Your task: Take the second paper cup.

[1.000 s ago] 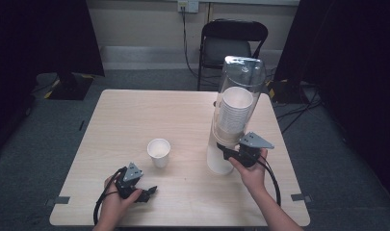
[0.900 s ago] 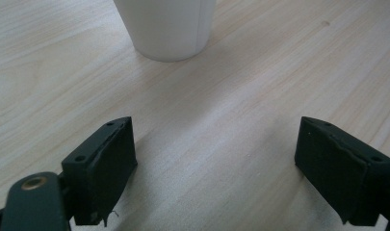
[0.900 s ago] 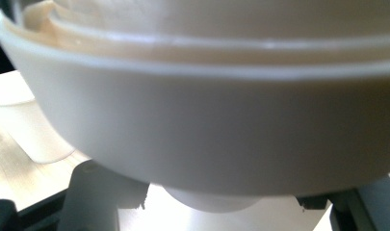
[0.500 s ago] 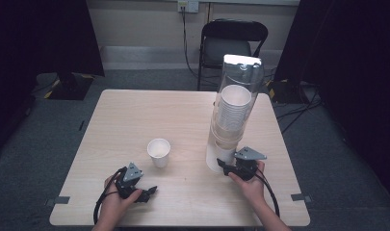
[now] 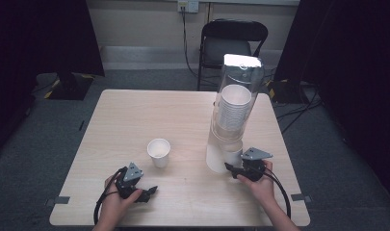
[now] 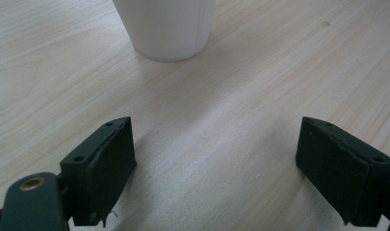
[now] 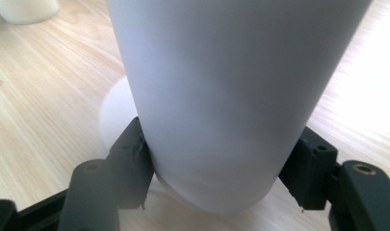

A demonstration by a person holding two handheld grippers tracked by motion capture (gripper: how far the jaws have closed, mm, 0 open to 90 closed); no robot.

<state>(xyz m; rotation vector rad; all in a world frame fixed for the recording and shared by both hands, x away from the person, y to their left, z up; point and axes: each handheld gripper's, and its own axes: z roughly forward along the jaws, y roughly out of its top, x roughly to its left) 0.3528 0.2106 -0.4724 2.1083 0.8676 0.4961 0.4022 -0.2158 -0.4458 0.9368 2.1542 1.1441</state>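
Observation:
A tall clear dispenser tube (image 5: 237, 91) stands at the table's right and holds a stack of white paper cups (image 5: 232, 111). The lowest cup (image 5: 234, 155) (image 7: 231, 96) hangs out under the tube. My right gripper (image 5: 232, 168) (image 7: 221, 147) is shut on it, both pads pressing on its lower wall. A single white cup (image 5: 159, 151) (image 6: 166, 29) stands upright near the table's middle. In front of it my left gripper (image 5: 151, 191) (image 6: 216, 139) rests on the wood, open, with nothing between its fingers.
The light wooden table (image 5: 135, 115) is bare at the back and left. A white round base (image 5: 214, 156) sits under the tube, beside the held cup. A black folding chair (image 5: 233, 43) stands behind the table. Cables trail from both grippers toward the near edge.
My right gripper has come down and a little toward the near edge, still shut on the lowest cup under the tube. The left gripper and the single cup have stayed put.

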